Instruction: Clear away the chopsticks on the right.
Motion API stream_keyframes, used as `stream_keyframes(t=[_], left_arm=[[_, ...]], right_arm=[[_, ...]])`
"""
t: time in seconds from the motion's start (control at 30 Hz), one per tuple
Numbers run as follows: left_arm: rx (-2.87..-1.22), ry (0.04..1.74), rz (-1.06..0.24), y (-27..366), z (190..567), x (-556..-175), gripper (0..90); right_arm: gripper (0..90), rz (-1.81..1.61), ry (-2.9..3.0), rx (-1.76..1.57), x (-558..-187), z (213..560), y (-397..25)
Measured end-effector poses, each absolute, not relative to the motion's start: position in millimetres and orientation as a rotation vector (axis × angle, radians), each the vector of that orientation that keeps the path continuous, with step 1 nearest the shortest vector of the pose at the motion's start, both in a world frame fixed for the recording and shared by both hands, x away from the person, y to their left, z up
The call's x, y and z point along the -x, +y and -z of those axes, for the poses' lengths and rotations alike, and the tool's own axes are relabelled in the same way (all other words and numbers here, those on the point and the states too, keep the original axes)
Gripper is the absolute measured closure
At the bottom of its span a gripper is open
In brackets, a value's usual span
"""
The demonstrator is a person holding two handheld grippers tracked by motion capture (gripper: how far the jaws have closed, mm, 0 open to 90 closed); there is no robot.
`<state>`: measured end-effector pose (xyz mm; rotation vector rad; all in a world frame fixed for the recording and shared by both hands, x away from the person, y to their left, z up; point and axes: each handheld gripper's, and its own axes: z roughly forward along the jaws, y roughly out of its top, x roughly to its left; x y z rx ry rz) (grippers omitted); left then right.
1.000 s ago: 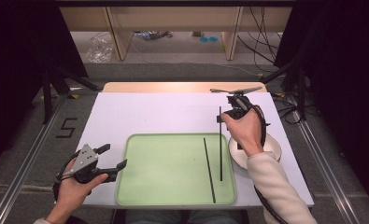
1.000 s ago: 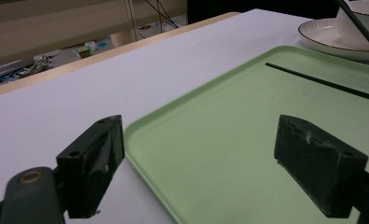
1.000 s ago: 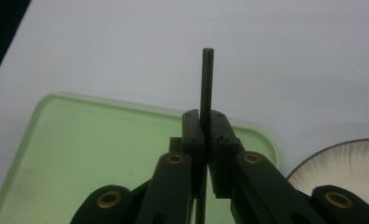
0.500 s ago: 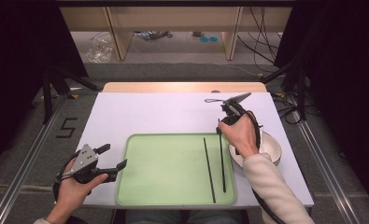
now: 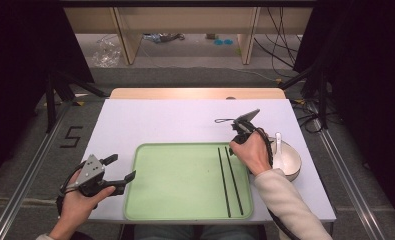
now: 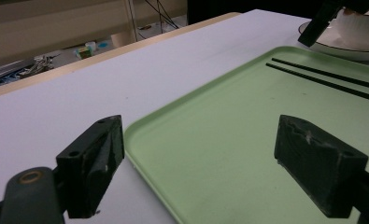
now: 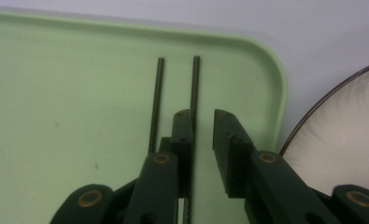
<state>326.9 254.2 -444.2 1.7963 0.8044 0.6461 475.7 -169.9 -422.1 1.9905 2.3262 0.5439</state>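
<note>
A green tray lies in the middle of the white table. Two black chopsticks rest side by side on its right part. My right gripper is low over their far ends; in the right gripper view its jaws stand slightly apart. The right chopstick runs along the inner edge of the left jaw, and the other chopstick lies just outside it. My left gripper hovers wide open at the tray's left edge, with nothing between its fingers.
A white bowl with a white spoon sits on a saucer right of the tray, close behind my right hand. The bowl also shows far off in the left gripper view. The table's far half is bare white.
My right gripper brought the second chopstick down onto the tray beside the first, and its jaws now stand apart. The left gripper has stayed in place.
</note>
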Motion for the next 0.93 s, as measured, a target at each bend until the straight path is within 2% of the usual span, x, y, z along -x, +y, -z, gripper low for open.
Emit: stream_keyframes(t=[0.13,0.27,0.47,0.57,0.73,0.93], left_arm=[[-1.797,0.804,-0.645,254.2,444.2,-327.0,15.8],[-1.792,0.807,-0.645,253.8,444.2,-326.9,15.8],[-1.783,0.803,-0.653,254.2,443.9,-327.3,15.4],[-1.782,0.816,-0.658,254.1,443.3,-325.9,15.0],[-1.786,0.801,-0.677,254.6,442.8,-326.6,14.4],[-1.785,0.806,-0.681,253.5,442.5,-326.6,13.7]], right_arm=[[70.9,-0.721,2.322,-1.852,-465.4,413.2,-174.3],[65.3,-0.921,2.337,-1.548,-449.0,408.1,-188.4],[43.8,-1.236,2.231,-1.169,-413.1,403.4,-208.1],[37.6,-1.324,2.159,-1.039,-388.5,403.3,-219.0],[35.3,-1.402,2.057,-0.982,-345.9,409.2,-237.4],[33.2,-1.422,1.977,-0.936,-322.1,404.9,-253.5]])
